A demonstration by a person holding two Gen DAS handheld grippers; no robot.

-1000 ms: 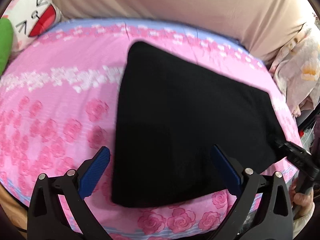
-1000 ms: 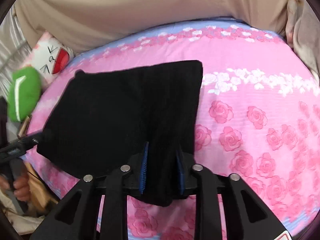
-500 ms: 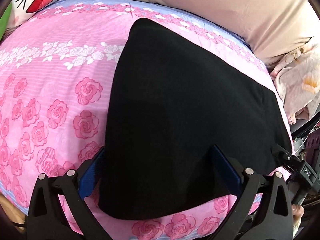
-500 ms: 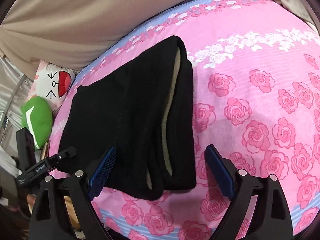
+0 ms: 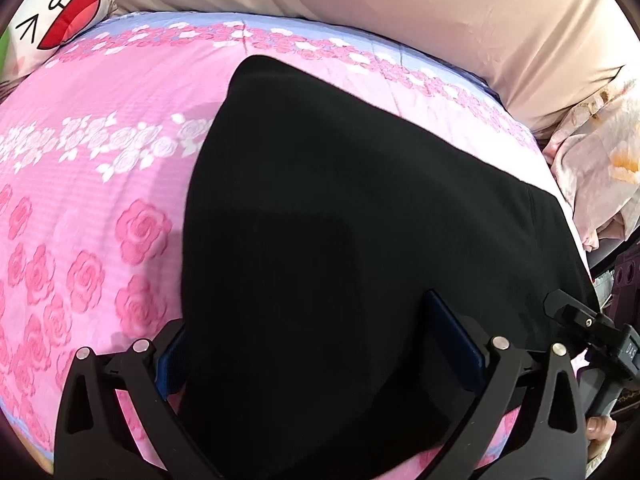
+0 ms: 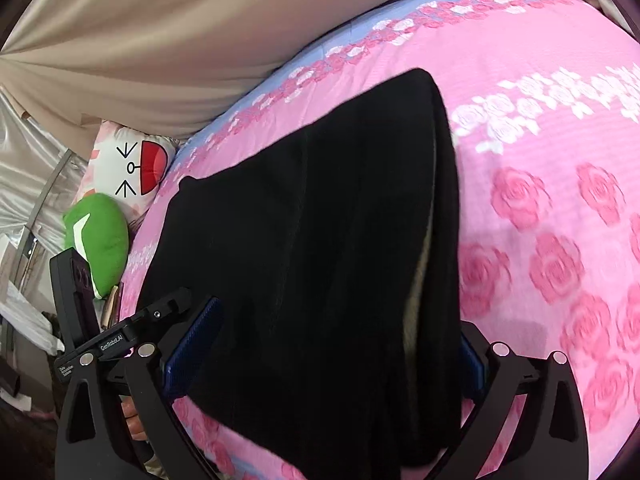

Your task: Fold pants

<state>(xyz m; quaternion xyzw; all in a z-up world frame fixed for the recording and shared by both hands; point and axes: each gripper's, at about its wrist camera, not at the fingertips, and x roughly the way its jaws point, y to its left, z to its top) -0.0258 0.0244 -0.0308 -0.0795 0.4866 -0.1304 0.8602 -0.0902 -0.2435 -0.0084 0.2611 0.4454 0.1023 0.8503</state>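
Black folded pants (image 5: 340, 220) lie flat on the pink rose bedspread (image 5: 100, 168). In the right wrist view the pants (image 6: 320, 248) show their layered folded edge with a pale lining on the right side. My left gripper (image 5: 320, 356) is open, its blue pads astride the near edge of the pants. My right gripper (image 6: 324, 356) is open too, its fingers wide on either side of the near end of the pants. The other gripper (image 5: 592, 332) shows at the right edge of the left view.
A beige curtain or sheet (image 5: 400, 12) hangs behind the bed. A white cartoon pillow (image 6: 132, 160) and a green plush (image 6: 100, 236) sit at the bed's left end. Floral bedding (image 5: 604, 168) is piled at the right end.
The right gripper was shut on the pants' edge a second ago, then opened wide. Both grippers have moved in closer over the near edge of the pants.
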